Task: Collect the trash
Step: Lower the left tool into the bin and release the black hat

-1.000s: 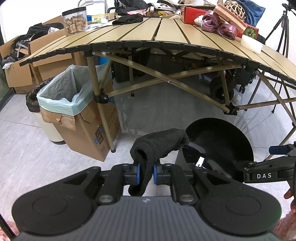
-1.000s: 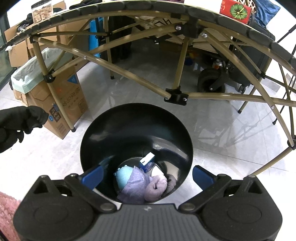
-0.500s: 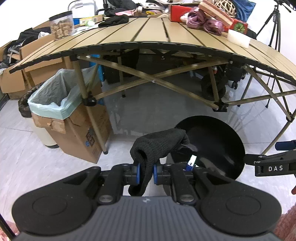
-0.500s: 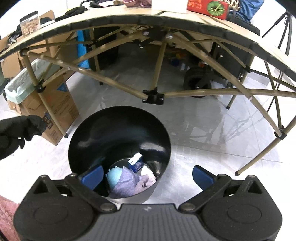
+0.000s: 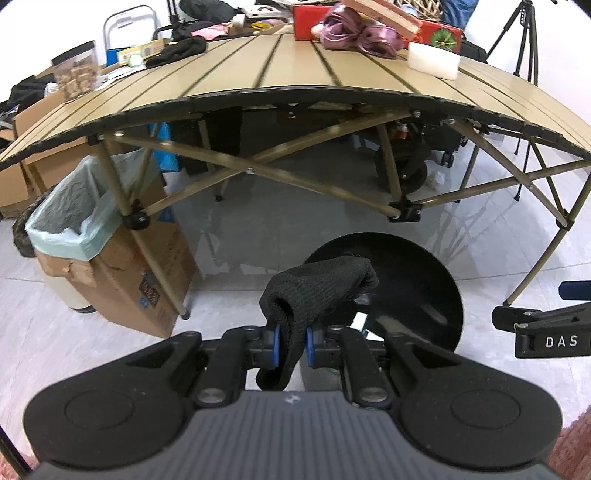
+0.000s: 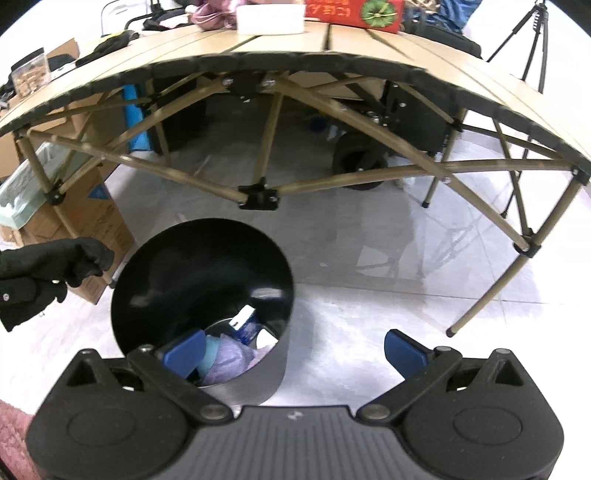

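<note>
Between the left gripper's (image 5: pixel 291 341) blue fingers (image 5: pixel 274 341), a black knit glove (image 5: pixel 317 284) is clamped: its cuff end hangs below the pads, its body bulges up and forward, tip pointing right. From the left wrist view the glove lies in front of the near-left rim of the black bin (image 5: pixel 424 266); whether it is over the opening or short of it I cannot tell. From the right wrist view the glove (image 6: pixel 55 264) sits just left of the bin (image 6: pixel 166 266), apart from the rim.

Bin stands on the tiled floor (image 6: pixel 369 314) in front of the folding table's near edge. Inside, at the bottom: a blue-and-white carton (image 6: pixel 243 325), pale purple crumpled stuff (image 6: pixel 229 358), something teal partly hidden behind a finger.

Right gripper (image 6: pixel 293 350): fingers wide apart, nothing between them, hovering at the bin's near rim; left finger (image 6: pixel 184 350) overlaps the opening, right finger is over bare floor.

Surface (image 5: pixel 295 66), far edge: red box (image 5: pixel 439 33), purple ribbon bundle (image 5: pixel 354 35), white block (image 5: pixel 434 61); a second black glove (image 5: pixel 177 51) toward the far-left corner. A cardboard box with a pale green liner (image 5: pixel 74 214) stands on the floor by the table's left leg.
</note>
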A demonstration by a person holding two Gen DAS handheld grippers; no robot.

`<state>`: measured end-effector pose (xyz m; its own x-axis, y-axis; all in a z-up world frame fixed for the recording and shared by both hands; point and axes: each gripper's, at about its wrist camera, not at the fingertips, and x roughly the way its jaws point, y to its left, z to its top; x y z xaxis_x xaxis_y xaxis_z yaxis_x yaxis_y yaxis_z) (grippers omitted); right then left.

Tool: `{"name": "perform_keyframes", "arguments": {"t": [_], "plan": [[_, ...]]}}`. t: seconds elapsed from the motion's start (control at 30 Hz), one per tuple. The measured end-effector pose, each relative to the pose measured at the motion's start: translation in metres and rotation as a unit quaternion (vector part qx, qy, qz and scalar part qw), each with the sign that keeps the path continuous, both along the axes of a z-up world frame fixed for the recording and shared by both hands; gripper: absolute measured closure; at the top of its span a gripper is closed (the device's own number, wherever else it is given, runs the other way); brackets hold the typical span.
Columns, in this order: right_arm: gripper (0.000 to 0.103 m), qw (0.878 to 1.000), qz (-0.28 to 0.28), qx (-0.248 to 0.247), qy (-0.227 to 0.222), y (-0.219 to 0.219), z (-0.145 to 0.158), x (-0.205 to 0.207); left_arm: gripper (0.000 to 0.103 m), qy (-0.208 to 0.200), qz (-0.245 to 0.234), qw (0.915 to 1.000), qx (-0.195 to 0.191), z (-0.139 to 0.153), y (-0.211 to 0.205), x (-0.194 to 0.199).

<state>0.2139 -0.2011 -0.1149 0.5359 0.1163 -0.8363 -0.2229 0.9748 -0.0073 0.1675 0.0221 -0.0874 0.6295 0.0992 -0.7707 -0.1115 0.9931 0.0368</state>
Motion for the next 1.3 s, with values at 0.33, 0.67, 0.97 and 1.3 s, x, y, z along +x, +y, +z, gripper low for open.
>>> {"name": "perform_keyframes", "arguments": {"t": [0.33,0.67,0.97,1.3], "plan": [[0.000,0.999,-0.037,0.011,-0.011,-0.030,0.009,-0.002,0.090,0.009,-0.035,0.9993,-0.005,-0.009,-0.043,0.033],[0.000,0.995,-0.096,0.035,-0.008,-0.075,0.012,0.002,0.090,0.036,-0.052,0.9980,-0.003,-0.027,-0.080,0.063],[0.000,0.994,-0.102,0.044,0.002,-0.084,0.007,0.002,0.090,0.069,-0.042,0.9967,0.002,-0.045,-0.094,0.080],[0.000,0.992,-0.115,0.049,0.009,-0.091,0.002,0.003,0.000,0.097,0.003,0.9952,0.013,-0.051,-0.087,0.086]]}}
